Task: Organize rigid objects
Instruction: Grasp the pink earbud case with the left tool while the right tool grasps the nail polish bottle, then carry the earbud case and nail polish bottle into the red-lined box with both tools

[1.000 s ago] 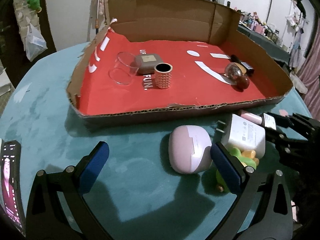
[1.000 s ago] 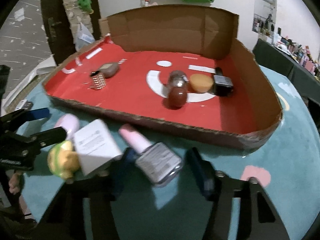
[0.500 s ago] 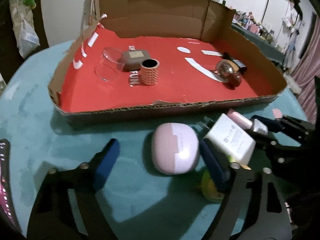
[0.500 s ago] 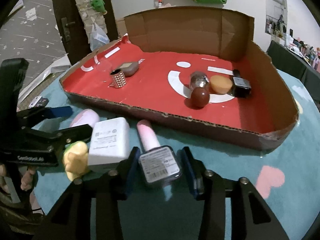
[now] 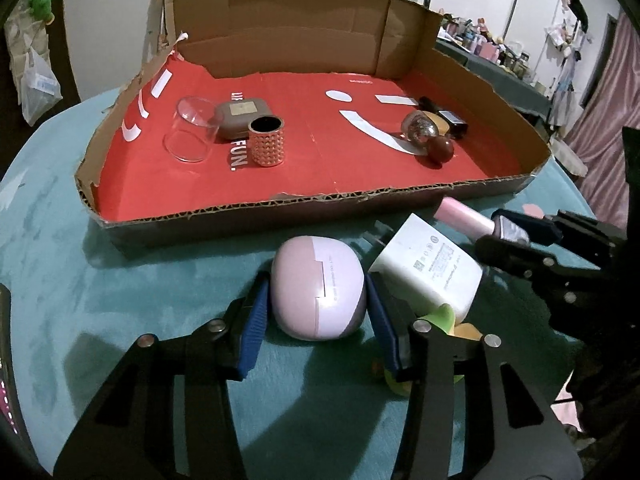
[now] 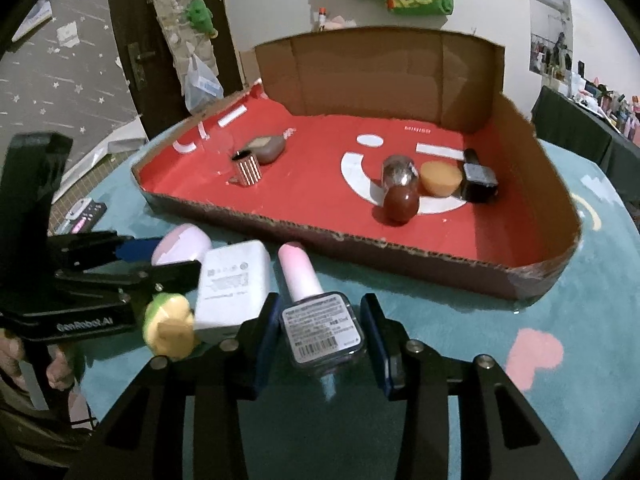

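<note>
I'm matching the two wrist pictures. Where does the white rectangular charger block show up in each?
Left wrist: the white rectangular charger block lies right of centre on the teal cloth, beside the pink oval case.
Right wrist: the block sits lower left, just left of the pink-capped nail polish bottle.
Shared landmark: the studded copper cup in the red-lined cardboard tray.
</note>
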Available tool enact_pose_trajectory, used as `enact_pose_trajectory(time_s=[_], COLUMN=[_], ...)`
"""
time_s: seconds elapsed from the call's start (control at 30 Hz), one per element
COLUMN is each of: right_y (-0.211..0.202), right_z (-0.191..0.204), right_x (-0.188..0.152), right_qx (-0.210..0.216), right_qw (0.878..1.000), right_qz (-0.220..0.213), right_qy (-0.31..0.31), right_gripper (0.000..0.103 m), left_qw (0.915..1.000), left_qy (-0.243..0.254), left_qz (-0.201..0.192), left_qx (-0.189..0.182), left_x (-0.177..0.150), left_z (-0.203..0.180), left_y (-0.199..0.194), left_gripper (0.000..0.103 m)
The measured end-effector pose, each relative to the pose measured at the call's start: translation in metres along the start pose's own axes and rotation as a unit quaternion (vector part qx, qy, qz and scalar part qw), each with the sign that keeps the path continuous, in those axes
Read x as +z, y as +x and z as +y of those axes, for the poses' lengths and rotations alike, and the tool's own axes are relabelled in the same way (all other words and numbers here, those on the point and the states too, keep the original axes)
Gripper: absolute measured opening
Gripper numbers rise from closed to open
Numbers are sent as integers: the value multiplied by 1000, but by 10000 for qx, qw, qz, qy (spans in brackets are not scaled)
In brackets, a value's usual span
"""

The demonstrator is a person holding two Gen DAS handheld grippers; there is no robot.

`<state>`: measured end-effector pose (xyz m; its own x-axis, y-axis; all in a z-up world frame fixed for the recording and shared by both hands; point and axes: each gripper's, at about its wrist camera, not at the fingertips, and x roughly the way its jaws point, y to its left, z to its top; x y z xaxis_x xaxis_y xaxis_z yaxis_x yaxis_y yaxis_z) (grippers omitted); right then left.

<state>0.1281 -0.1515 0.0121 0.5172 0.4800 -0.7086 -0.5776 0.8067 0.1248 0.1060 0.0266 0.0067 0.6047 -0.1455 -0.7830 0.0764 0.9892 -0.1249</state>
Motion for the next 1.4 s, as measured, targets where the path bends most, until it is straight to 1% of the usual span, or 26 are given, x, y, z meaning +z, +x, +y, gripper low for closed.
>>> enact_pose_trajectory(time_s=[0.3,0.73,1.1,1.4], right_y=[-20,-33,-39,-44], right_z=[8,13,22,20], right_x=[4,8,17,31], right_qx=[162,335,388,393], right_qw=[9996,9989,9981,9974], right_qz=[-192,-314,-410,-526], right_qy=[-82,-92,-227,-302], right_gripper=[43,43,43,43], left_qw=[9998,9989,9982,9965], left_qy=[35,112,167,282], left_qz=[-181,-445,-564,-777], left_qx=[-15,-76,-144,-125], left_x=[1,6,11,32], left_z=[1,-2,-5,-2], left_y=[-15,-38,-47,-58], left_gripper=[45,45,45,45])
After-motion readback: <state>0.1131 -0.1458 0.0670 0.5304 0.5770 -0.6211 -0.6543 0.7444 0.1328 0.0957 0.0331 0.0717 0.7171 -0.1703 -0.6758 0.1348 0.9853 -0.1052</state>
